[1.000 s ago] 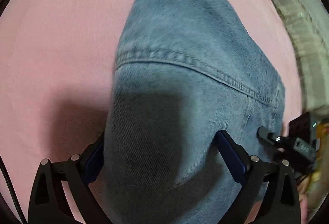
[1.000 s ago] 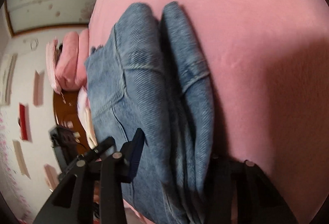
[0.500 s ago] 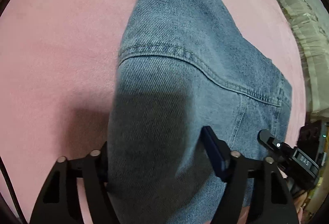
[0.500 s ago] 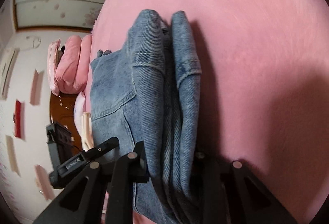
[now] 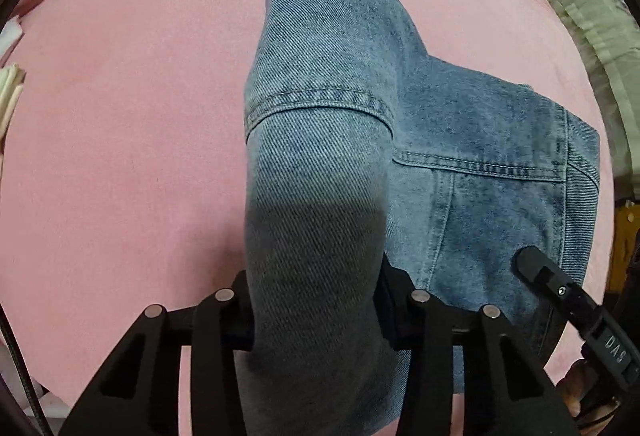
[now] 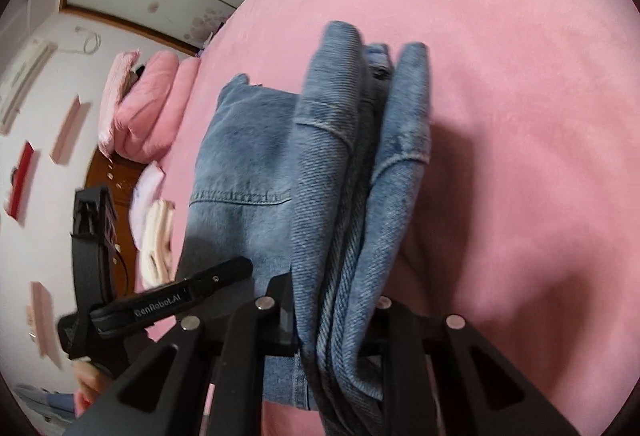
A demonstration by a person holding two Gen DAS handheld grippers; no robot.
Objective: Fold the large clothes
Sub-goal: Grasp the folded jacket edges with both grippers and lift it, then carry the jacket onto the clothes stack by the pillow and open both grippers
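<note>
The left gripper (image 5: 316,310) is closing on a thick fold of the denim garment (image 5: 460,172), its pads already pressing the cloth from both sides. The right gripper (image 6: 336,320) is closing too, pinching several stacked layers of the same denim (image 6: 240,164) between its jaws. Both gathered edges are rising off the pink bed cover (image 5: 120,116), while the rest of the garment is lying flat on it, toward the middle rather than at any edge.

To carry this fold well, I judge both grips should be lifting evenly and keeping the two held edges level, so the layers are not slipping or twisting before being laid over the flat part.

The left wrist view is showing the flat panel with its stitched seam, and a pale ruffled fabric (image 5: 580,8) past the bed's far right edge. Only the right wrist view is showing the layered stack edge-on, the pink pillows (image 6: 148,108) at the far end of the bed, and the wall beyond.
</note>
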